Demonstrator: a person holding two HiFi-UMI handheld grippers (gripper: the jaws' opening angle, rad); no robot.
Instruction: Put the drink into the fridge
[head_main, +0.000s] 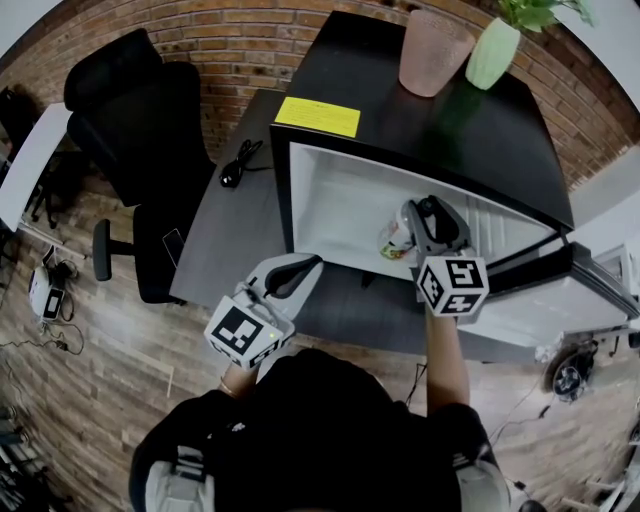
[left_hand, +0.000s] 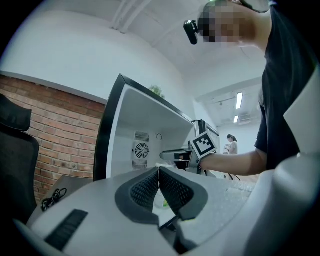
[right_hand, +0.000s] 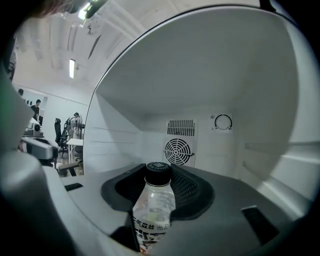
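Head view gives us the small black fridge (head_main: 283, 190) with its white inside bared, its door (head_main: 560, 290) swung open at its right side. The right gripper (head_main: 425, 212) reaches into the fridge's mouth and carries the clear plastic drink bottle with a black cap (head_main: 393, 240). In the right gripper view we see that gripper (right_hand: 159, 172) pinching the bottle (right_hand: 155, 200) just below the cap, a ribbed pad on each side. The bottle stands upright inside the fridge's white cavity, in front of the round fan grille (right_hand: 178, 151) and the dial (right_hand: 223, 122) on the fridge's back wall. Whether its base touches the fridge floor we cannot tell. The left gripper (head_main: 305, 268) hangs just outside the fridge's front left corner. In the left gripper view its pads (left_hand: 145, 190) are pressed together at the tips with nothing between them. On the fridge's top lie a yellow rectangular sticker (head_main: 317, 117), a pink ribbed tumbler (head_main: 432, 52) and a pale green vase (head_main: 493, 52). A black office chair (head_main: 135, 110) stands well to the fridge's left.
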